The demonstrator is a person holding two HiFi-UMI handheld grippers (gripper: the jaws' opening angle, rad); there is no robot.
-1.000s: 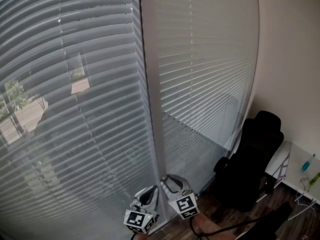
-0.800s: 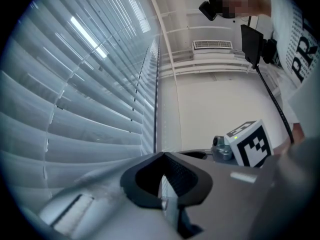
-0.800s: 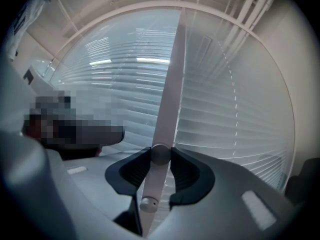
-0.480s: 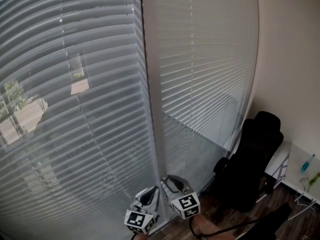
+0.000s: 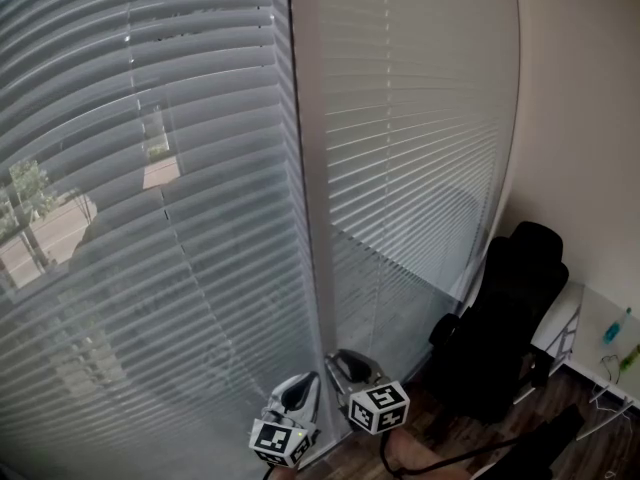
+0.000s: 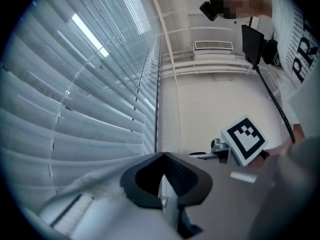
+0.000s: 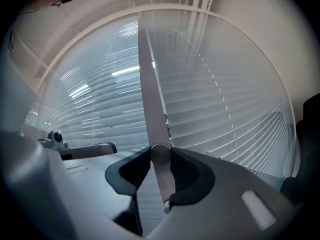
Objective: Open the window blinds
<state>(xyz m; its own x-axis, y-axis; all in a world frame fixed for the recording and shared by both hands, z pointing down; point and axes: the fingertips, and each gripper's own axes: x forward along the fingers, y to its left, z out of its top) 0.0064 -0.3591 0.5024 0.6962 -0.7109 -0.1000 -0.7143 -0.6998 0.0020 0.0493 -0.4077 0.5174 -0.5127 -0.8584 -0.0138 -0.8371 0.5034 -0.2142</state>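
Right gripper (image 7: 161, 154) jaws pinched the tilt wand (image 7: 149, 84), which ran up along the mullion (image 5: 308, 198). Left gripper (image 6: 162, 155) fingertips were pressed together just left of the mullion's foot. The blinds (image 5: 150, 218) met the mullion on both sides, slat edges close against it. A black chair (image 5: 510, 318) stood well to the right of the mullion, with a strip of floor (image 5: 430, 430) between.

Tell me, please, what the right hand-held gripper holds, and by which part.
The right hand-held gripper is shut on the tilt wand, near its bottom end.
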